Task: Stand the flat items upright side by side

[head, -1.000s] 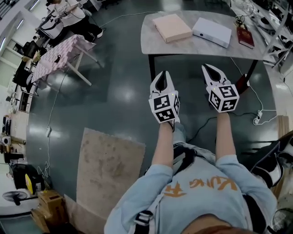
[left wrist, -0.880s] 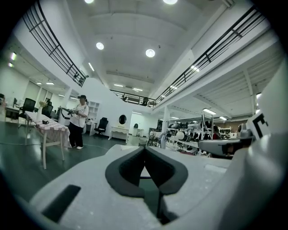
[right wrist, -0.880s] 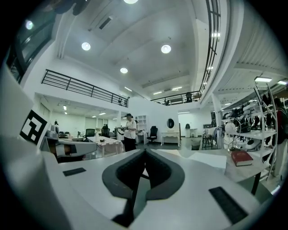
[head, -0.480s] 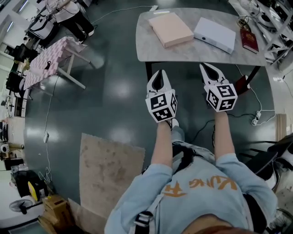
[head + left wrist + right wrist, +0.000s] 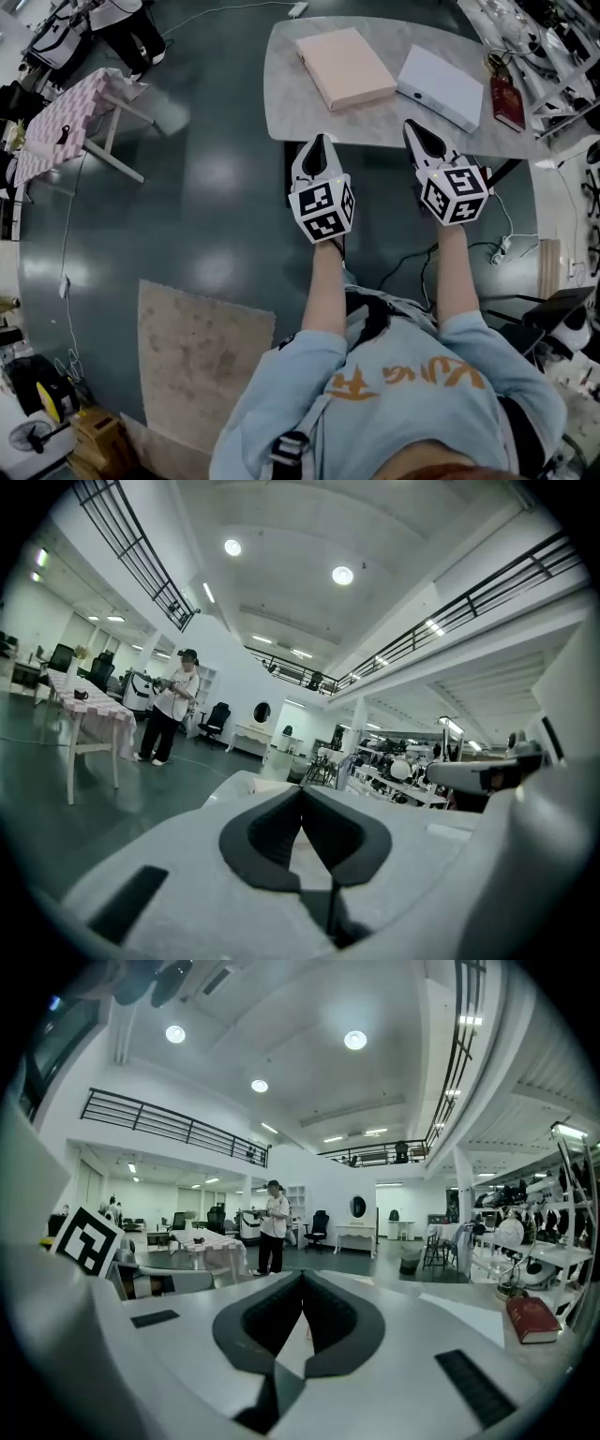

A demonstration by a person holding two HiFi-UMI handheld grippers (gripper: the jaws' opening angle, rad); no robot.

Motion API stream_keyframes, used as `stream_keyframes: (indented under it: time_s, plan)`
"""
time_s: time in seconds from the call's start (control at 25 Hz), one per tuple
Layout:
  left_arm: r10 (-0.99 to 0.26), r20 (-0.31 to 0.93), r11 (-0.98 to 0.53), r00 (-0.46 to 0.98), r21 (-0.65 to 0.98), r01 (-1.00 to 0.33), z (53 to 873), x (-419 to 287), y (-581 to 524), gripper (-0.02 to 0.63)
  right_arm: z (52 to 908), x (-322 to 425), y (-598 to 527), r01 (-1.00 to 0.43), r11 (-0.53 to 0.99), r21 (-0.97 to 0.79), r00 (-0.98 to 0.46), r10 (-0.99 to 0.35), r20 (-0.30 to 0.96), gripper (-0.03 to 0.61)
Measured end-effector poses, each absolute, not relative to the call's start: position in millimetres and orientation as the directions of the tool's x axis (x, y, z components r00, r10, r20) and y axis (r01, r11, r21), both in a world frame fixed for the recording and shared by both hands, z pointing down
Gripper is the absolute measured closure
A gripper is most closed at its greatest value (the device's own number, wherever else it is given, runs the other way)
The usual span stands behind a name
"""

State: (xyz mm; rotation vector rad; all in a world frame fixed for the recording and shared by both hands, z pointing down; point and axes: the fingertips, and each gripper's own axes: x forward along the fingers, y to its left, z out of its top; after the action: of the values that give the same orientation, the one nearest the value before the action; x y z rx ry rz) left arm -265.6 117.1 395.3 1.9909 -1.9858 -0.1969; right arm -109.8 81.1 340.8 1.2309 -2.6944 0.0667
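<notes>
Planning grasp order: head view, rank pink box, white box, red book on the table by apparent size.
1. Flat pink rectangular box
2. Flat white box, only slightly smaller; wide-angle lens makes that unsure
3. Dark red book, clearly smallest

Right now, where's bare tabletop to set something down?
Bare: left end of the table, beside the pink box, and the near-edge strip in front of it. Gap between pink box and white box is narrow. Crowded: right end, around the red book.
</notes>
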Motion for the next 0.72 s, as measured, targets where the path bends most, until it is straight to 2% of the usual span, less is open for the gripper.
stream_keyframes:
  time_s: [0.32, 0.72]
  plan:
    - [-0.988, 0.153, 0.02, 0.034, 0.339, -0.941, 405, -300, 72, 0.601, 352, -140, 31, -0.755, 0.654, 0.036, -0.632, -0.742, 0.224, 0.578]
    - [-0.983, 0.17, -0.009, 0.073, 0.349, -0.937, 412, -293, 29, 0.601, 362, -139, -13, -0.749, 0.662, 0.021, -0.638, -0.729, 0.247, 0.577]
